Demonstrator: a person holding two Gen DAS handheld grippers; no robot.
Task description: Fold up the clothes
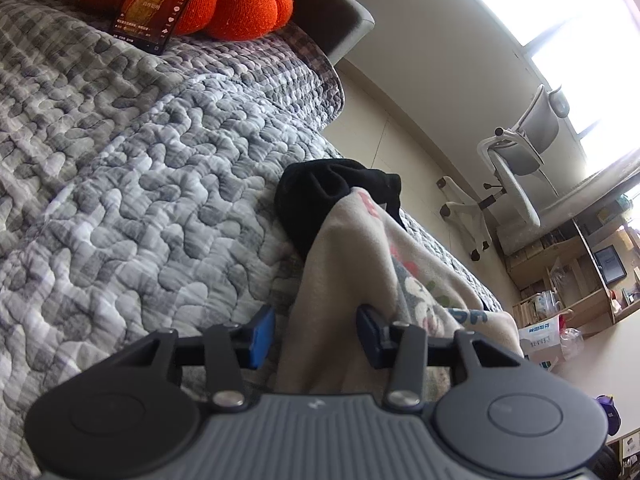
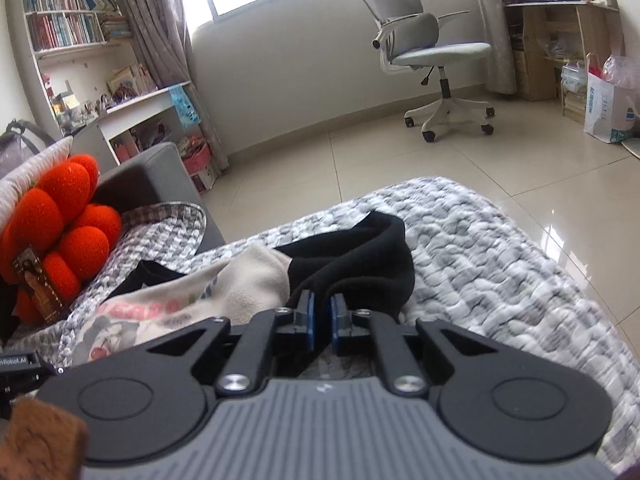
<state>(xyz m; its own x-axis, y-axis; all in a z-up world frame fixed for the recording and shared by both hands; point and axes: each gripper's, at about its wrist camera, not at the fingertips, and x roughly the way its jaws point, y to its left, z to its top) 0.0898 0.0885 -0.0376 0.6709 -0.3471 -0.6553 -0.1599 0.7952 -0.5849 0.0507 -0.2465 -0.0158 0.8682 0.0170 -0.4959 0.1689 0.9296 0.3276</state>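
A beige printed garment (image 1: 360, 264) lies bunched on the grey quilted bed (image 1: 140, 184), with a black garment (image 1: 320, 196) behind it. My left gripper (image 1: 316, 332) is open, its blue pads on either side of a ridge of the beige cloth without pinching it. In the right wrist view the beige garment (image 2: 240, 284) lies left of the black garment (image 2: 360, 264). My right gripper (image 2: 323, 312) has its jaws nearly together at the near edge of the black garment; whether cloth is pinched between them I cannot tell.
An orange plush cushion (image 1: 240, 4) and a phone (image 1: 164, 4) propped against it sit at the head of the bed. The bed edge (image 2: 540, 248) drops to a tiled floor. An office chair (image 2: 424, 52), bookshelves (image 2: 68, 24) and a paper bag (image 2: 604, 104) stand beyond.
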